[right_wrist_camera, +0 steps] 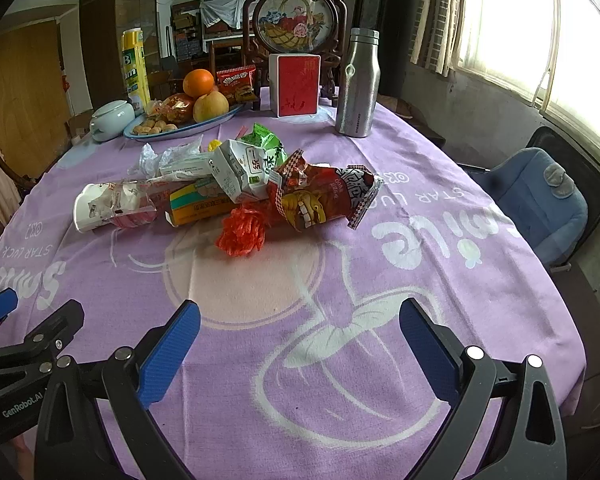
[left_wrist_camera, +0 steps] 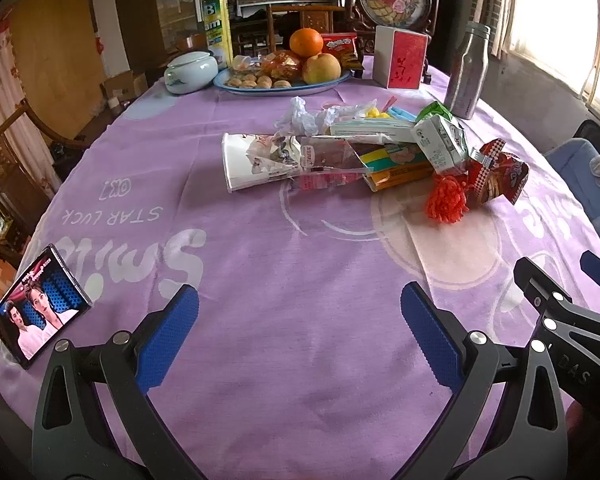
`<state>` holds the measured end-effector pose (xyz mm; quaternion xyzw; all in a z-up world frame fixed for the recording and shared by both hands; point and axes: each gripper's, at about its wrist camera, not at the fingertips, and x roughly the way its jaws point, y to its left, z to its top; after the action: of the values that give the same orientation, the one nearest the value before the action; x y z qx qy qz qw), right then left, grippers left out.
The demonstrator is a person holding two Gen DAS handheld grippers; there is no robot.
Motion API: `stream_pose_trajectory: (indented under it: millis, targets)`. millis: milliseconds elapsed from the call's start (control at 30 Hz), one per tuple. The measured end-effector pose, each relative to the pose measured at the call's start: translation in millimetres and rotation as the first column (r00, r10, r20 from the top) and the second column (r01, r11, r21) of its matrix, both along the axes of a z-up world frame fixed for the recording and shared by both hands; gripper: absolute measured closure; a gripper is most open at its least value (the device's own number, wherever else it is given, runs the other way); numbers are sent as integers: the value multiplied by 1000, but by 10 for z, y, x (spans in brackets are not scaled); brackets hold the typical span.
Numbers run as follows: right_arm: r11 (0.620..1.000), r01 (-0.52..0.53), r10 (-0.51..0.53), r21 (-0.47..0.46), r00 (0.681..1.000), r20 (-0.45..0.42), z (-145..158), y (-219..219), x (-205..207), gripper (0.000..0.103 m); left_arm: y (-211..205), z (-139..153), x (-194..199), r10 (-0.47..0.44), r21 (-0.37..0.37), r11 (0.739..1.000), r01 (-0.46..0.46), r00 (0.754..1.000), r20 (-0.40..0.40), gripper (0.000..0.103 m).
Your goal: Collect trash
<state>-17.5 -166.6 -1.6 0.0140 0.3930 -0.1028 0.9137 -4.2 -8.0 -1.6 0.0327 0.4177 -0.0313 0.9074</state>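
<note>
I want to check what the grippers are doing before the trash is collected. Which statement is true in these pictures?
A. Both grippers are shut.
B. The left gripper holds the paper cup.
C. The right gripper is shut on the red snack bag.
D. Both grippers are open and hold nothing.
D: the left gripper and the right gripper both have their blue fingers spread wide over bare tablecloth, apart from the trash pile.

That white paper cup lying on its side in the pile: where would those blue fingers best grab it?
Probably by the open rim end of the white paper cup, coming from the left side of the pile with the left gripper. That end sticks out bare, while a clear plastic wrapper drapes over its other end. One finger inside and one outside should pinch the thin wall.
</note>
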Motion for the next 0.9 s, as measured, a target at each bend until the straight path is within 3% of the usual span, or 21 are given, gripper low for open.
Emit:
stream_pose_trajectory:
  millis: [700, 900]
  targets:
    - [1000, 18, -18, -6, 1000, -11, -77, -129, 32, 5, -107, -65, 54, -27, 19, 999, 27, 999, -20, 6]
    - [998, 66, -66, -9, 998, -12, -32, -410, 117, 5, -261, -130, 224, -135, -32, 991, 133, 986, -95, 6]
